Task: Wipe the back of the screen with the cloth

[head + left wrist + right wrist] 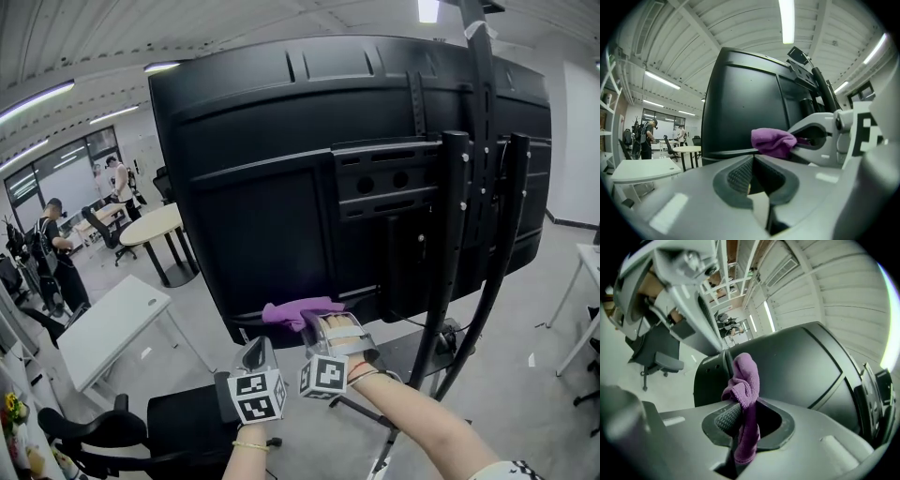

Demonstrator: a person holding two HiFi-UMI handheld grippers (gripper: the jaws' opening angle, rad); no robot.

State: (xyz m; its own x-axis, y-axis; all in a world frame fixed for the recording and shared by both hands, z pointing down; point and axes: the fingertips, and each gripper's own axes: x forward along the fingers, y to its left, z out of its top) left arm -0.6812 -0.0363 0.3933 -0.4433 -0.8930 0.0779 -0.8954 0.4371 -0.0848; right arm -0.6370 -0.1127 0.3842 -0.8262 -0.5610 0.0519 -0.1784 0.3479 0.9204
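Observation:
The large black screen [281, 169] shows its back, mounted on a black stand [450, 262]. A purple cloth [300, 312] lies against the screen's lower edge, with my right gripper [333, 330] shut on it. In the right gripper view the cloth [745, 380] bunches up from between the jaws of the right gripper [743, 423], in front of the screen [797, 362]. My left gripper [255, 354] hangs just left of and below the cloth, shut on nothing. The left gripper view shows the left gripper [757, 180], the cloth [772, 140] and the right gripper [820, 136] beside it.
A black office chair [178, 422] stands below the grippers. A white desk [112, 328] and a round table [155, 225] are to the left, with people [56, 253] beyond. The stand's slanted poles [506, 234] run down on the right.

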